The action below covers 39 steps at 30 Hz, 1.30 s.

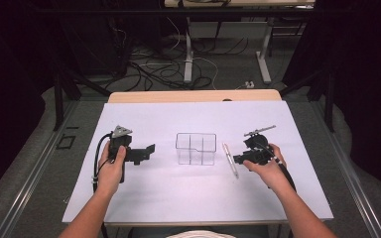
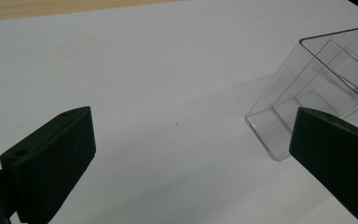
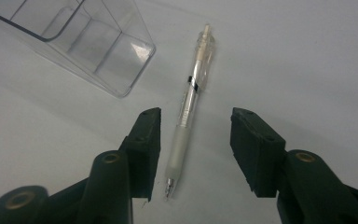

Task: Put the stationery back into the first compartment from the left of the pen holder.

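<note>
No writing is readable anywhere. A clear divided container (image 1: 196,148) sits mid-surface (image 1: 178,193), its compartments holding nothing. Just right of it lies a translucent pen (image 1: 230,159), between the gaping jaws of the right hand-held gripper (image 3: 195,140). The left hand-held gripper (image 2: 186,154) is spread wide, gripping nothing.

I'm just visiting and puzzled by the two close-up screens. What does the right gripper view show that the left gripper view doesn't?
The right gripper view alone shows a clear pen lying flat on the white table, between the open jaws of the right tongs, tip pointing toward the camera.

The left gripper view alone shows a strip of wooden table edge at the top, and the left tongs spread wide over bare tabletop.

Both show the clear plastic organizer with its inner dividers, and the white table surface.
</note>
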### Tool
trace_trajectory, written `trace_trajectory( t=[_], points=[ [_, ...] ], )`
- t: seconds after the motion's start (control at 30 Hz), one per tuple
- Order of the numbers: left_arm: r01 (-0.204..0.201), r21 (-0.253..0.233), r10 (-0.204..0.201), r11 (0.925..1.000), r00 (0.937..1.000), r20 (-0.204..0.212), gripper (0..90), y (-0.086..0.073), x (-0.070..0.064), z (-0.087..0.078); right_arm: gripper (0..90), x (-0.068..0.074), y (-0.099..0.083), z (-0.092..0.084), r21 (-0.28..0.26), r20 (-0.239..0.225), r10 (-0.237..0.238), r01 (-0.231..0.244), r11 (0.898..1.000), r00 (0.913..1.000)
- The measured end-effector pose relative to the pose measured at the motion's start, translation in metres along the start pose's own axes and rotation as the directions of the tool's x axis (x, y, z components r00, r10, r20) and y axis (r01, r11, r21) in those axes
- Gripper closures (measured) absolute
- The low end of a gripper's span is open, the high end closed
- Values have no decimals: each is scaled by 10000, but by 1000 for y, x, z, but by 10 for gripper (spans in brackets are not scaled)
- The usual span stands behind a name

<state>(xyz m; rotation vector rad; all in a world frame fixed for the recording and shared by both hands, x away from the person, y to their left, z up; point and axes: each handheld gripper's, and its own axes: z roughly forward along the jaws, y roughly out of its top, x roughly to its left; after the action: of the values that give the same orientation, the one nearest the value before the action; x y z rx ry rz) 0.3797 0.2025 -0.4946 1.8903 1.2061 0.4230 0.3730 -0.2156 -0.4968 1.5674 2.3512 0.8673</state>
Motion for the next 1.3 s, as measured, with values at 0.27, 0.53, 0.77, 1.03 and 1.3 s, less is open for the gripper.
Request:
trace_trajectory(
  t=[0.27,0.53,0.77,1.03,1.3],
  points=[
    [-27,-68,26,10000,9999,-121,2,-1,0,1,621,3,-1,7,247,-252,193,-187,9995,9995],
    [-112,44,113,9999,9999,-88,2,-2,0,0,654,5,0,21,808,-150,577,-564,9951,9982],
    [-162,-17,162,9999,9998,-89,2,-3,-2,2,662,4,3,31,1245,-99,859,-840,9887,9963],
    [-198,98,199,9998,9998,-76,2,-4,-1,1,682,5,5,40,1619,-25,1053,-1035,9814,9944],
    [-179,68,180,9998,9998,-129,3,-4,-1,0,717,7,8,50,1705,-131,1153,-1114,9790,9932]
  ],
)
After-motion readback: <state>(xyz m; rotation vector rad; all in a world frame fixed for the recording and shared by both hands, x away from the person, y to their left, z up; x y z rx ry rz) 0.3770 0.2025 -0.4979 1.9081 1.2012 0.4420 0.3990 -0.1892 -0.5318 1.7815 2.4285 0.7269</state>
